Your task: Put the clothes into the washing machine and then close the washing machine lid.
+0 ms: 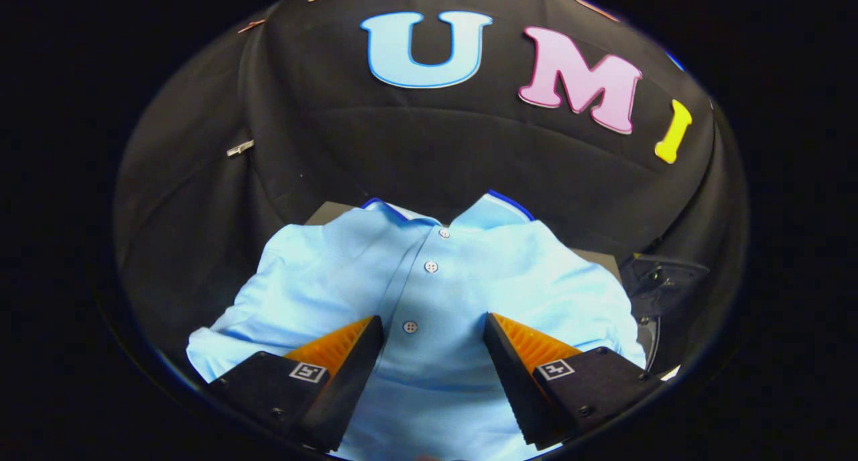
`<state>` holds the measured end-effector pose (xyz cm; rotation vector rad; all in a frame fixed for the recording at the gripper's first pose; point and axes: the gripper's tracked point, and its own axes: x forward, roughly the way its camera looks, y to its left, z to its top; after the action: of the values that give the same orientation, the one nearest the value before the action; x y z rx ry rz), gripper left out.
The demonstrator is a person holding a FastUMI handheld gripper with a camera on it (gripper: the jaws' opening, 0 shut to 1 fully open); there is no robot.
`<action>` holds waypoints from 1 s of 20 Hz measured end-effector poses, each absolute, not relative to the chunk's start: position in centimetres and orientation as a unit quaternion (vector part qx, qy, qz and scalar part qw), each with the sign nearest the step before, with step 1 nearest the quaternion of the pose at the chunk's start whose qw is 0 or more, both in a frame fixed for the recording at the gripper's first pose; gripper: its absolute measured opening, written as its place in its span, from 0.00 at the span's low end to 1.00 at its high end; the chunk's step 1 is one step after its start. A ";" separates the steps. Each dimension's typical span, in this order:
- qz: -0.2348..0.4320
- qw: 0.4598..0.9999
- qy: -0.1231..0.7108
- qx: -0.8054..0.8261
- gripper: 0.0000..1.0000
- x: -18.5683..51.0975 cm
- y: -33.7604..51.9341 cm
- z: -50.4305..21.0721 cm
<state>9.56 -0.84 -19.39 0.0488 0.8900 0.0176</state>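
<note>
Black cloth walls the booth behind a small table (pixel 332 212), on which a light blue shirt (pixel 436 273) lies spread, collar away, buttons up its middle. Seen from the gripper view, the gripper (pixel 434 330) hangs wide open over the shirt's button strip, holding nothing. To lift it well, I'd press the fingers down into the fabric and pinch a thick fold before raising.

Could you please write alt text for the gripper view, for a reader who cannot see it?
The open gripper hovers over a light blue polo shirt lying collar-away, its buttoned placket running between the two fingers. Black cloth hangs behind it.
</note>
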 end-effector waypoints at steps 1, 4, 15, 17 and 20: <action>0.001 0.902 0.431 0.034 0.98 9.5 -0.9 -19.5; -0.007 0.903 0.430 0.024 0.98 9.4 -0.8 -19.5; -0.018 0.905 0.425 0.027 0.88 9.4 -0.3 -19.4; -0.014 0.906 0.422 0.033 0.73 9.5 -0.5 -19.4; -0.012 0.909 0.415 0.043 0.52 9.5 -1.0 -19.1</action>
<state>9.46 -1.01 -19.10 0.0884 0.8569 -0.0240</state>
